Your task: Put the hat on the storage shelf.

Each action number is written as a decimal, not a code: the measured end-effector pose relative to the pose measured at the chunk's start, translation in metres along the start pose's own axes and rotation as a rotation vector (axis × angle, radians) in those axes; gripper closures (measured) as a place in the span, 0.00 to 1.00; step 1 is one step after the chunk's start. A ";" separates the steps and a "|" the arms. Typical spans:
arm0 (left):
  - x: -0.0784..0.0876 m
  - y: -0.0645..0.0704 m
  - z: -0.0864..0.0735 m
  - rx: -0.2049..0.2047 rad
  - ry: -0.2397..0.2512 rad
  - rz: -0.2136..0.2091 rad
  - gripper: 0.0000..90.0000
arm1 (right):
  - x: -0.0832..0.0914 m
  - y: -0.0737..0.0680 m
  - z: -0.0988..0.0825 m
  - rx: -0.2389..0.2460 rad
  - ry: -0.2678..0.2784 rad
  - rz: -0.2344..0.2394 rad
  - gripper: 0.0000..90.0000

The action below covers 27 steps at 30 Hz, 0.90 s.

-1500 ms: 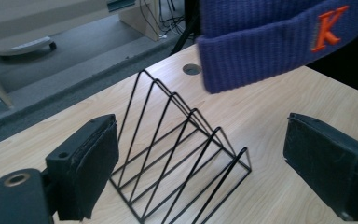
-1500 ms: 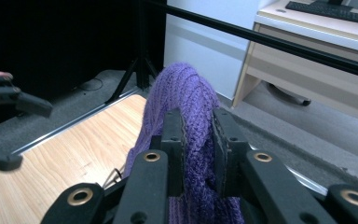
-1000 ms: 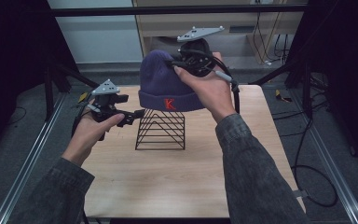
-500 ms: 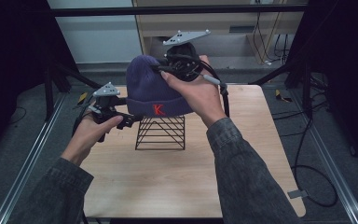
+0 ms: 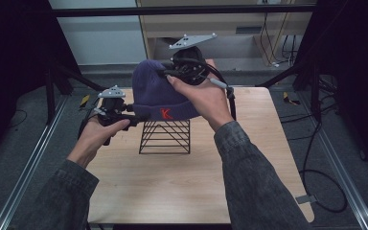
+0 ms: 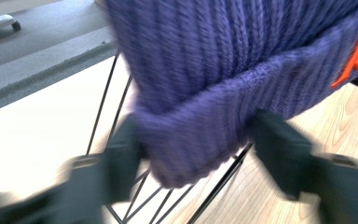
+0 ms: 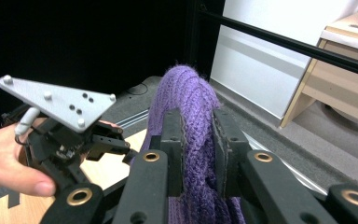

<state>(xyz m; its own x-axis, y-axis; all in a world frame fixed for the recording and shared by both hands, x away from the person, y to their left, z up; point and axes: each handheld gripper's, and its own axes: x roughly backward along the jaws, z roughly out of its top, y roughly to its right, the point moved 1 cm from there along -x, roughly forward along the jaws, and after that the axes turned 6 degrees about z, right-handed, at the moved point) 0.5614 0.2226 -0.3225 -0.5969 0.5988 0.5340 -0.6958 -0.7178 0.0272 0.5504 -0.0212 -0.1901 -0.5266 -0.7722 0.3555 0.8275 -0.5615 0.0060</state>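
Two grippers, one hat, one stand: entries by view.

High view, hat: purple knit beanie (image 5: 155,96) with an orange letter on its folded cuff, held above the table (image 5: 249,163), just over the black wire stand (image 5: 165,136).
High view, right gripper (image 5: 168,73): at 12 o'clock of the beanie, clamped on its crown.
High view, left gripper (image 5: 135,117): at 9 o'clock of the beanie, at the cuff's edge; left hand (image 5: 93,136) grips its handle.
High view, stand: upright near the table's middle, at 6 o'clock of the beanie.

Left gripper view, jaws: have just been closing, blurred, one on each side of the cuff of the beanie (image 6: 223,79) and pressing into the knit.
Left gripper view, stand (image 6: 116,121): thin black rods beneath the cuff, wood tabletop behind.

Right gripper view, jaws: narrow, pinching a bunched fold of the beanie (image 7: 186,116) between their pads.
Right gripper view, left gripper (image 7: 126,150): at 9 o'clock, grey three-cornered plate on top.
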 end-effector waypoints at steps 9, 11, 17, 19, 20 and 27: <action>0.006 0.004 0.005 -0.022 0.028 0.058 0.79 | 0.003 0.019 -0.004 -0.007 -0.019 -0.056 0.85; 0.012 0.005 0.008 -0.039 0.029 0.092 0.79 | 0.003 0.028 -0.007 -0.019 -0.028 -0.072 0.85; 0.019 -0.001 0.012 -0.043 0.025 0.129 0.79 | -0.002 0.037 -0.013 -0.046 -0.027 -0.083 0.84; 0.020 -0.005 0.011 -0.044 0.017 0.155 0.79 | -0.006 0.039 -0.016 -0.043 -0.041 -0.088 0.84; 0.020 -0.006 0.010 -0.039 0.016 0.162 0.79 | -0.009 0.039 -0.019 -0.046 -0.048 -0.088 0.84; 0.016 -0.012 -0.001 -0.027 -0.011 0.174 0.80 | -0.024 0.043 -0.036 -0.071 -0.081 -0.088 0.84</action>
<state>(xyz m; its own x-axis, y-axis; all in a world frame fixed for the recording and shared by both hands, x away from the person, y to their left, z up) 0.5597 0.2414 -0.3156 -0.7051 0.4623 0.5377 -0.5927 -0.8005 -0.0889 0.5917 -0.0372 -0.2320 -0.5770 -0.6941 0.4304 0.7613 -0.6479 -0.0242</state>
